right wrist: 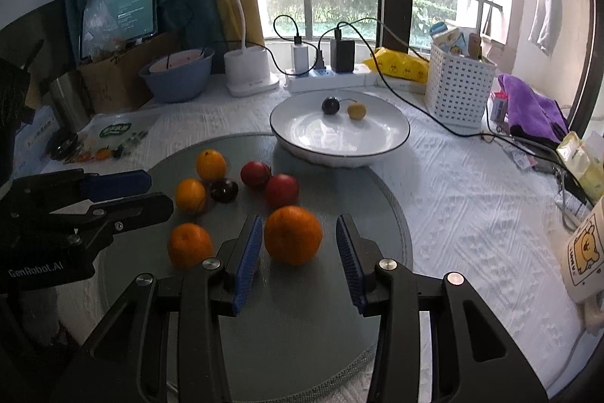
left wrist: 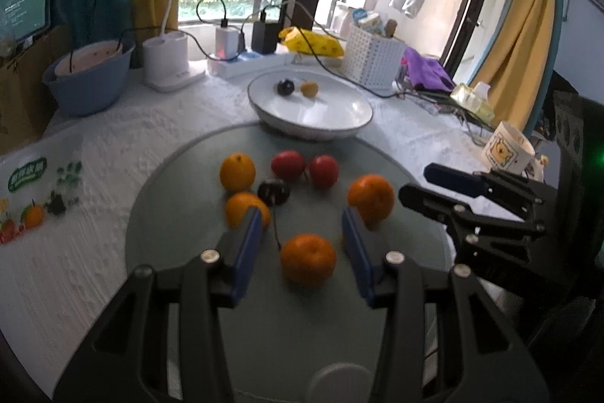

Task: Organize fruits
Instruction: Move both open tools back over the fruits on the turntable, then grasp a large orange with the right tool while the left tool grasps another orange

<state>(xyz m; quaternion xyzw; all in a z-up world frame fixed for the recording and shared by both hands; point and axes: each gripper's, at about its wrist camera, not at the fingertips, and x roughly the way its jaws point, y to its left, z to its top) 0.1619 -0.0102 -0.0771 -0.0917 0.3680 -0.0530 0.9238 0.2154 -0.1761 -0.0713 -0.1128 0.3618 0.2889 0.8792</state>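
Several oranges, two red fruits [left wrist: 287, 164] [right wrist: 281, 191] and a dark cherry [left wrist: 273, 191] [right wrist: 224, 189] lie on a round grey glass turntable [left wrist: 188, 233] [right wrist: 302, 308]. My left gripper [left wrist: 302, 214] [right wrist: 151, 191] is open, its blue pads on either side of the nearest orange [left wrist: 307, 257] without touching it. My right gripper [right wrist: 299, 220] [left wrist: 426, 184] is also open; a large orange [right wrist: 292, 235] [left wrist: 372, 199] sits between its fingers with gaps on both sides. Behind the turntable, a white plate [left wrist: 339, 127] [right wrist: 396, 139] holds a dark cherry [right wrist: 331, 105] and a small yellow fruit [right wrist: 356, 110].
A blue basin [left wrist: 87, 78], a white lamp base [right wrist: 249, 71], a power strip with chargers and a white basket [right wrist: 458, 93] line the back. A black cable [right wrist: 426, 116] runs past the plate. A mug [right wrist: 583, 252] stands at the right and a fruit bag [left wrist: 34, 191] lies at the left.
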